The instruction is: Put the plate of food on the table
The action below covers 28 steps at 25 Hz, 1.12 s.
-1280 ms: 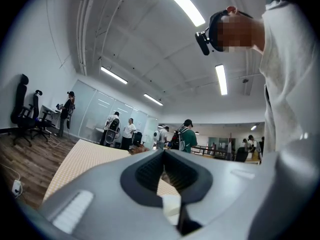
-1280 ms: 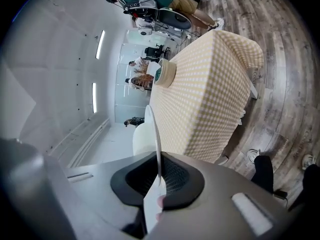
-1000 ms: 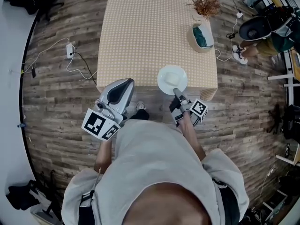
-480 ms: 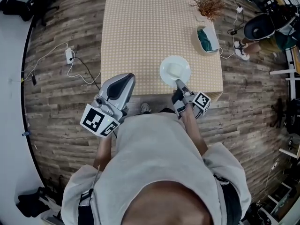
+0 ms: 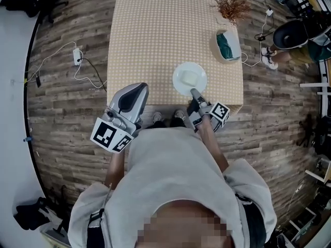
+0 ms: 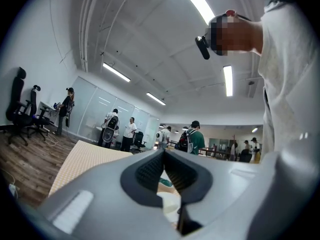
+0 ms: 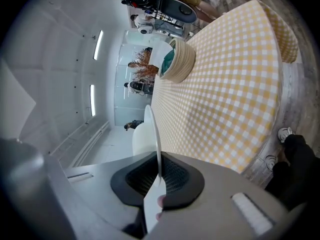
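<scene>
The right gripper (image 5: pixel 195 93) has its jaws closed on the near rim of the white plate (image 5: pixel 182 82). In the right gripper view the plate (image 7: pixel 157 134) shows edge-on, running straight out from between the dark ribbed pads (image 7: pixel 175 179) of that gripper (image 7: pixel 159 159). A pale block of food (image 5: pixel 190 78) sits in the middle of the plate. The plate is over the near right part of the worktop (image 5: pixel 150 35), which wears a yellow checked cloth; the frames do not show whether it rests on the cloth or hangs just above it.

The left gripper (image 5: pixel 135 89) is at the worktop's near edge, left of the plate and well apart from it. In its own view its jaws are closed, the pads meeting at the tip of the gripper (image 6: pixel 164 153) with nothing between them.

Further back on the right of the worktop stands a woven basket (image 5: pixel 226 44) with a teal cloth in it, and beyond it a bunch of dried plants (image 5: pixel 230 5). A white power strip (image 5: pixel 77 56) with its cable lies on the wooden floor (image 5: pixel 62 112) to the left. The person's shoes (image 5: pixel 179 114) show just below the worktop's edge.
</scene>
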Available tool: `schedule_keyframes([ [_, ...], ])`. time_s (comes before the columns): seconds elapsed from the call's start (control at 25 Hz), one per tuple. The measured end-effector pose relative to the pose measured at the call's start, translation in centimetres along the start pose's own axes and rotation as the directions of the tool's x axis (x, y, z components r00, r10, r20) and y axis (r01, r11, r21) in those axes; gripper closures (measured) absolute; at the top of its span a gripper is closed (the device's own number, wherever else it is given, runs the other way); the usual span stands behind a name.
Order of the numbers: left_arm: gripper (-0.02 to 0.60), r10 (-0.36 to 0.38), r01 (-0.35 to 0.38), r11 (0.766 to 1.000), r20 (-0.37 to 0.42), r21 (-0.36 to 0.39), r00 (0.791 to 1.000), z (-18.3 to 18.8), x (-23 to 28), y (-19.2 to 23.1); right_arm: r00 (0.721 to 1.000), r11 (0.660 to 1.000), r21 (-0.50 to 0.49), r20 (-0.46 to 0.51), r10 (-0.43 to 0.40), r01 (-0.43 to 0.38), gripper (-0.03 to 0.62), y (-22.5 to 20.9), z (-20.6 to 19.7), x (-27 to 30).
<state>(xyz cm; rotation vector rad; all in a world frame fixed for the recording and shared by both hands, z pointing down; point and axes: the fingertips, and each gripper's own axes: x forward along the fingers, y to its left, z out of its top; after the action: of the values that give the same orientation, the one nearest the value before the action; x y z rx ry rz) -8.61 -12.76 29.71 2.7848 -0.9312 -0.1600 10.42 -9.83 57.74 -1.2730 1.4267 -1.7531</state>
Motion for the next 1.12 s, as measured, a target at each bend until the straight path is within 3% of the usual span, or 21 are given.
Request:
schedule_keyframes([
  [0.44,0.572,0.034,-0.038,0.998,-0.070,-0.045,0.997,-2.9,1.2,-1.2,0.998,0.999,0.038,-0.051,-0.030,0.032,0.582,-2.4,-0.1,-1.5],
  [0.64,0.572,0.060,-0.063,0.998,-0.096,-0.028,0.994,-4.4,1.4,-1.5,0.996,0.996,0.061,-0.067,-0.059,0.064,0.582,-4.9,-0.8,-2.3],
  [1.12,0.572,0.050,-0.070,0.991,-0.170,-0.111,0.984,-8.8,1.7,-0.7,0.987,0.988,0.067,-0.088,-0.136,0.142,0.582,-9.3,-1.4,-3.1],
])
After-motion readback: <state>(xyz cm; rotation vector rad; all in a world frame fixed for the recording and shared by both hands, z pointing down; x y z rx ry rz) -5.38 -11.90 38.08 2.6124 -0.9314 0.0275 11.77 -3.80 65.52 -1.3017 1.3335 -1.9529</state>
